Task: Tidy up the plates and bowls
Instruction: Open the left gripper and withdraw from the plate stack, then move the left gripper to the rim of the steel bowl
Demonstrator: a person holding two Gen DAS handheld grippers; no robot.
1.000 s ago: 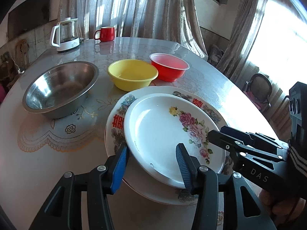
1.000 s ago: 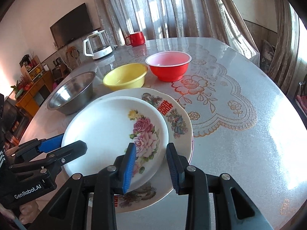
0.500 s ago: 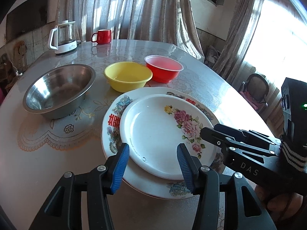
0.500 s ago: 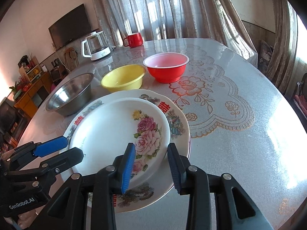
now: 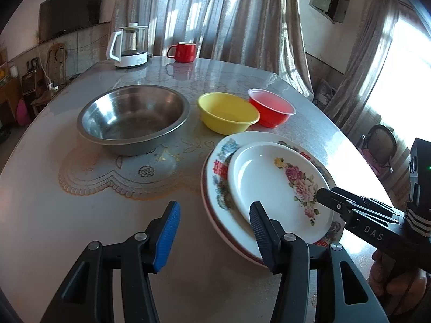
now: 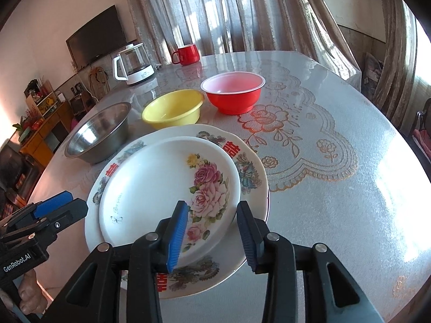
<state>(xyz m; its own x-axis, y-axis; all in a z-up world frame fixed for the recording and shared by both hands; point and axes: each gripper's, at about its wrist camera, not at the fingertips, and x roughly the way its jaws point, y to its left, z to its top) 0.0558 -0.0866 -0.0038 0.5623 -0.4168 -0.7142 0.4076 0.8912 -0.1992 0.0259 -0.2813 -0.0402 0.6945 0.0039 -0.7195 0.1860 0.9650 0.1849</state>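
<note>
A small white plate with pink roses [image 5: 269, 183] [image 6: 156, 188] lies on a larger plate with red characters [image 5: 218, 167] [image 6: 250, 172]. My left gripper [image 5: 212, 231] is open over the table at the stack's near-left edge. Its black finger [image 5: 258, 228] overlaps the rim and nothing is gripped. My right gripper [image 6: 212, 234] hovers at the stack's near rim. Its jaws are opening, and the small plate's edge shows between them unpressed. Behind stand a steel bowl [image 5: 132, 115] [image 6: 97, 134], a yellow bowl [image 5: 226, 110] [image 6: 172, 107] and a red bowl [image 5: 269, 110] [image 6: 231, 94].
A white and glass kettle [image 5: 129, 45] [image 6: 133, 64] and a red mug [image 5: 184, 51] [image 6: 188, 53] stand at the table's far edge. The round table [image 6: 323, 188] has a patterned cover. A chair [image 5: 382, 145] stands to the right, and curtains hang behind.
The small plate has settled flat on the large plate. My left gripper has drawn away to the left of the stack and opened a little. My right gripper's jaws stand slightly wider.
</note>
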